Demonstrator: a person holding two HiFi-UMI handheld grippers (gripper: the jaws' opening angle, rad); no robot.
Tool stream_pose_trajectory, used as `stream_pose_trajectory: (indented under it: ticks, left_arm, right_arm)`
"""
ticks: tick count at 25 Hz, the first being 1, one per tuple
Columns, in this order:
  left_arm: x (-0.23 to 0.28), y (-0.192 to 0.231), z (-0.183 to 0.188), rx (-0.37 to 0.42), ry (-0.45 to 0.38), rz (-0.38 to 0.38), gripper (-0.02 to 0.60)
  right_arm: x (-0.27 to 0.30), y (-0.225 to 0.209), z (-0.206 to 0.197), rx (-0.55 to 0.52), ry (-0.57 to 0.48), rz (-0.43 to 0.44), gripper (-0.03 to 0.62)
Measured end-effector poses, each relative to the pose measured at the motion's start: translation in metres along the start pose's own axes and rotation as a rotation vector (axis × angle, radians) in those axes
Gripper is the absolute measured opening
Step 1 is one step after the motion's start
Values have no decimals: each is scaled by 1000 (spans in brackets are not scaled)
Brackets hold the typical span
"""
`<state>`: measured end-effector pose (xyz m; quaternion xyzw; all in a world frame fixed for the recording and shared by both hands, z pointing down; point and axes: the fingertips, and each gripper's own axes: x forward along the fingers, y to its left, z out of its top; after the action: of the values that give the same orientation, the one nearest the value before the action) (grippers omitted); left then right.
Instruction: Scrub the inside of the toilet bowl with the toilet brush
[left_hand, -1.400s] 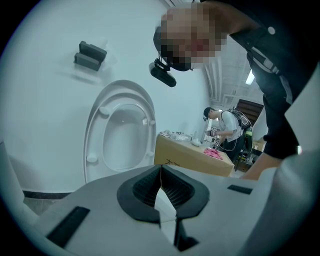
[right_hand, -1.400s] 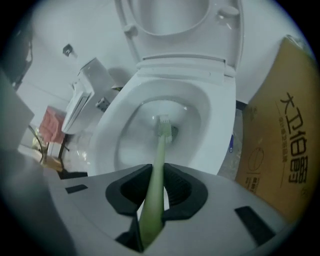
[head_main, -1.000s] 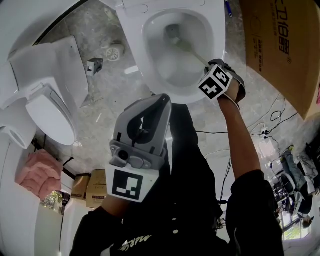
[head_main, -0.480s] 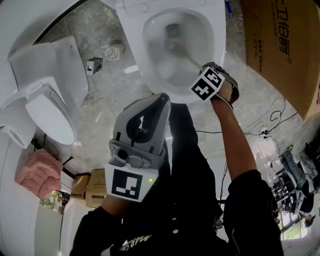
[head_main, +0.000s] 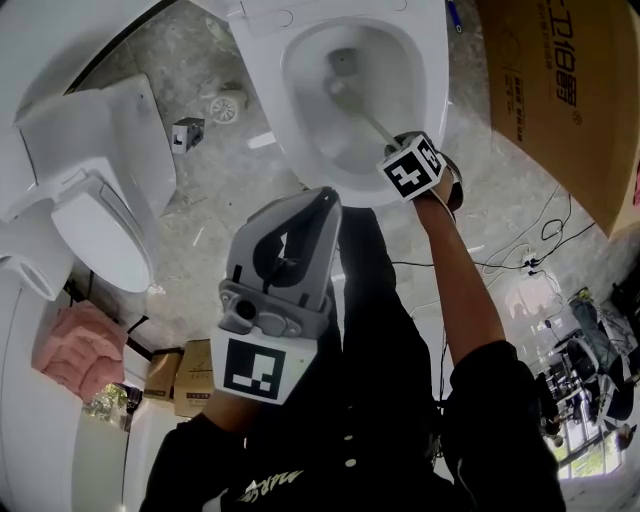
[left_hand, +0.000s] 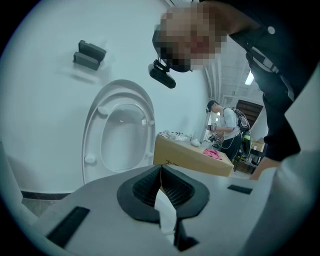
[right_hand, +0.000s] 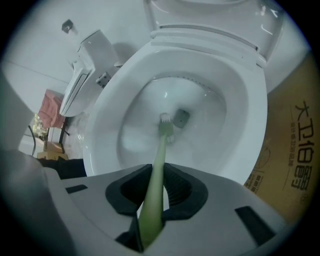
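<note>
The white toilet bowl (head_main: 300, 60) lies at the top of the head view. A pale green toilet brush (head_main: 362, 112) reaches into it, its head (right_hand: 166, 125) low in the bowl beside the drain opening (right_hand: 181, 117). My right gripper (head_main: 405, 160) hovers over the bowl's near rim, shut on the brush handle (right_hand: 154, 175), which runs out between its dark pads. My left gripper (head_main: 285, 255) is held up close to my body, well short of the bowl. Its jaws are shut with nothing in them (left_hand: 161, 187), and it points away from the bowl.
A second toilet (head_main: 90, 190) stands at the left and a large cardboard box (head_main: 560, 90) at the right. Cables (head_main: 520, 262) trail over the stone floor. A pink cloth (head_main: 70, 345) and small boxes (head_main: 185, 372) lie lower left. A person (left_hand: 225, 125) stands far back.
My right gripper has shifted left along the bowl's near rim, and the brush head has slid a little inside the bowl. The left gripper has stayed put.
</note>
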<state>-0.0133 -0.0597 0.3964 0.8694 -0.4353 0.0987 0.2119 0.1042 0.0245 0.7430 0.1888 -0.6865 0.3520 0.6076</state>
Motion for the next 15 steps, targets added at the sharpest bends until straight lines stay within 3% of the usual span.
stream_pose_trajectory:
  ticks: [5,15]
  left_arm:
    - [-1,2,-1,3,6,-5,26]
    - [2,5,2,-5,-1,-1,26]
  right_arm:
    - [1,3,9,116,-73,45,89]
    - [-4,-6,39,110,-128,23,89]
